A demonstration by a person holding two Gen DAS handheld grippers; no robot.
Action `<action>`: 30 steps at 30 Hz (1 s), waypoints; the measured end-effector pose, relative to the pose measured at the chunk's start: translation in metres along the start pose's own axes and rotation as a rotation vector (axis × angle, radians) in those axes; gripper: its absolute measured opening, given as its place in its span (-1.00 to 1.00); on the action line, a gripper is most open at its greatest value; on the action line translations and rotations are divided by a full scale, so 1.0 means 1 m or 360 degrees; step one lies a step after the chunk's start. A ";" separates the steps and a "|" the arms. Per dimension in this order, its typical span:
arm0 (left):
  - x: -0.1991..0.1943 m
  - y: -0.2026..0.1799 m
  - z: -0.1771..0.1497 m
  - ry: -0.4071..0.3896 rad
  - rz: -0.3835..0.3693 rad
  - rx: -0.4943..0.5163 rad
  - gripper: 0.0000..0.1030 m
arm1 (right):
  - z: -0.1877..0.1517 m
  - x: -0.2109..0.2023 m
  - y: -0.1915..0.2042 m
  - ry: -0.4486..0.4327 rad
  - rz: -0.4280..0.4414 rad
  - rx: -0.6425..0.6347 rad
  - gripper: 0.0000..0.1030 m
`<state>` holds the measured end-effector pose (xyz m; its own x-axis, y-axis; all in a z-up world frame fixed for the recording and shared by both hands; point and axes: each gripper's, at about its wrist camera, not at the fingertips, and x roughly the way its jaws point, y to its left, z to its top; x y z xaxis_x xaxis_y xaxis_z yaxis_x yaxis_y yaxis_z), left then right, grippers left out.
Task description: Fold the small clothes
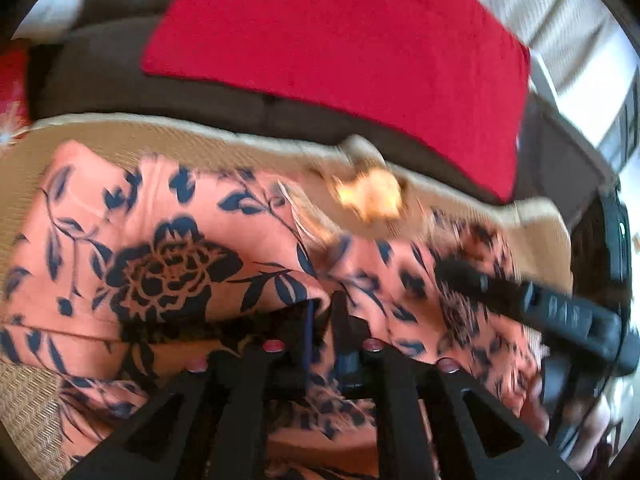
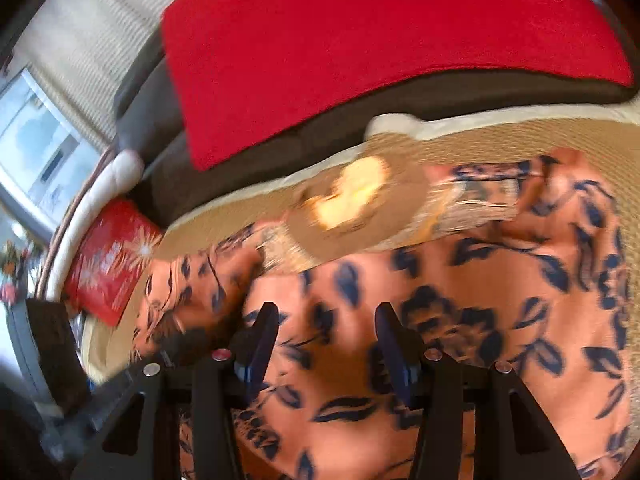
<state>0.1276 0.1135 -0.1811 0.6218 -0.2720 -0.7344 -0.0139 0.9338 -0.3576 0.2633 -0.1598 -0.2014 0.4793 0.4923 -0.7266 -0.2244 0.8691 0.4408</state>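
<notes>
Left tool point(image 1: 320, 312) nips the floral garment's point(image 1: 160, 248) edge, right tool point(image 2: 326, 320) released above it — the thin pinch may slip, spoiling the fold.

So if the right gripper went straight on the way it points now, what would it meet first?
Most likely the orange flowered cloth: it fills the gap between the right gripper's open fingers and the area ahead. The woven mat lies beyond. Blur makes the depth hard to judge.

Home living room, dark sofa point(image 1: 120, 68) with red cushion point(image 1: 340, 40), woven mat point(image 2: 480, 140), window blinds point(image 2: 80, 40)
</notes>
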 end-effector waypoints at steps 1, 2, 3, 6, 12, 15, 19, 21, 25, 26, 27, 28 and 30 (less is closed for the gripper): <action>-0.005 0.002 0.002 -0.0020 -0.0019 -0.0005 -0.42 | 0.002 -0.001 -0.008 0.0006 0.0002 0.0052 0.16; -0.011 0.005 0.003 -0.0056 -0.0034 -0.0020 -0.29 | 0.004 -0.001 -0.013 0.0014 0.0021 0.0087 0.16; -0.022 0.012 0.009 -0.0111 -0.0041 -0.0046 0.01 | 0.006 -0.003 -0.017 0.0015 0.0061 0.0122 0.16; -0.062 0.039 0.019 -0.0342 0.0055 -0.0109 0.32 | 0.010 -0.011 -0.017 -0.0043 0.0175 0.0157 0.22; -0.083 0.105 0.022 -0.0416 0.0310 -0.0395 0.36 | 0.007 -0.012 0.021 -0.0069 0.0349 0.0004 0.31; -0.075 0.134 0.015 -0.0297 0.0418 -0.0564 0.36 | -0.002 -0.003 0.050 -0.0022 0.0362 -0.0132 0.31; -0.073 0.160 0.012 -0.0257 0.0529 -0.0703 0.36 | -0.020 0.009 0.091 0.0033 0.0299 -0.0392 0.34; -0.071 0.168 0.010 -0.0236 0.0559 -0.0745 0.36 | -0.032 0.019 0.113 0.0063 0.0254 -0.0546 0.34; -0.059 0.174 0.005 -0.0112 0.0573 -0.0748 0.36 | -0.051 0.037 0.144 0.0069 0.0010 -0.0818 0.34; -0.057 0.173 0.004 -0.0099 0.0566 -0.0749 0.36 | -0.055 0.044 0.150 0.0080 -0.0041 -0.0878 0.34; -0.057 0.171 0.004 -0.0101 0.0574 -0.0733 0.36 | -0.058 0.049 0.153 0.0084 -0.0069 -0.0905 0.34; -0.057 0.169 0.005 -0.0098 0.0581 -0.0715 0.36 | -0.061 0.054 0.157 0.0081 -0.0120 -0.0935 0.34; -0.053 0.165 0.006 -0.0085 0.0573 -0.0704 0.36 | -0.063 0.063 0.161 0.0089 -0.0178 -0.0986 0.34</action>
<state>0.0969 0.2838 -0.1977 0.5559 0.0678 -0.8285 -0.5513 0.7760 -0.3063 0.2036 0.0142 -0.2093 0.4868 0.3838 -0.7846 -0.6330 0.7740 -0.0141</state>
